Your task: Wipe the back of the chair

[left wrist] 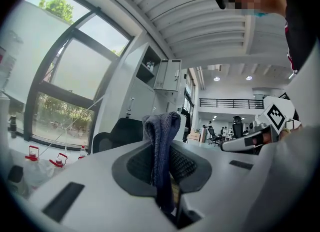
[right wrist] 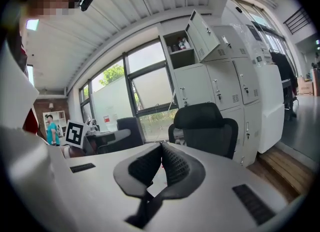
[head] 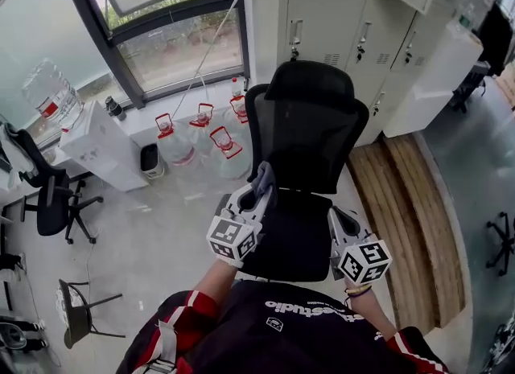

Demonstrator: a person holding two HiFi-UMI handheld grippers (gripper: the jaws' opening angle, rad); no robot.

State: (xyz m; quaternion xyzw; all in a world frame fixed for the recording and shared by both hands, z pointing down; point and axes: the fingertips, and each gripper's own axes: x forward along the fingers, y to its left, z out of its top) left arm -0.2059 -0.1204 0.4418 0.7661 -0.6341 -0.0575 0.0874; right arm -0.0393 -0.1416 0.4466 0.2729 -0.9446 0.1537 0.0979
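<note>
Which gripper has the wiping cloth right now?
The left gripper, jaws clamped on the grey-blue cloth. The right gripper is shut with nothing between its jaws.

- The left gripper (head: pixel 259 197) has a pale grey moulded body, and a white cube (head: pixel 232 240) with black square markers sits at its near end.
- The right gripper (head: pixel 335 219) is the same grey, with its own marker cube (head: pixel 364 261).
- The pads (right wrist: pixel 176 164) are black and finely ribbed, set in grey shells with dark rectangular slots (right wrist: pixel 252 203).
- The sleeves (head: pixel 173 322) are red and black with a white stripe.
- The dark top (head: pixel 322 332) bears white lettering.
- A yellowish band (head: pixel 358 289) circles the right wrist.
</note>
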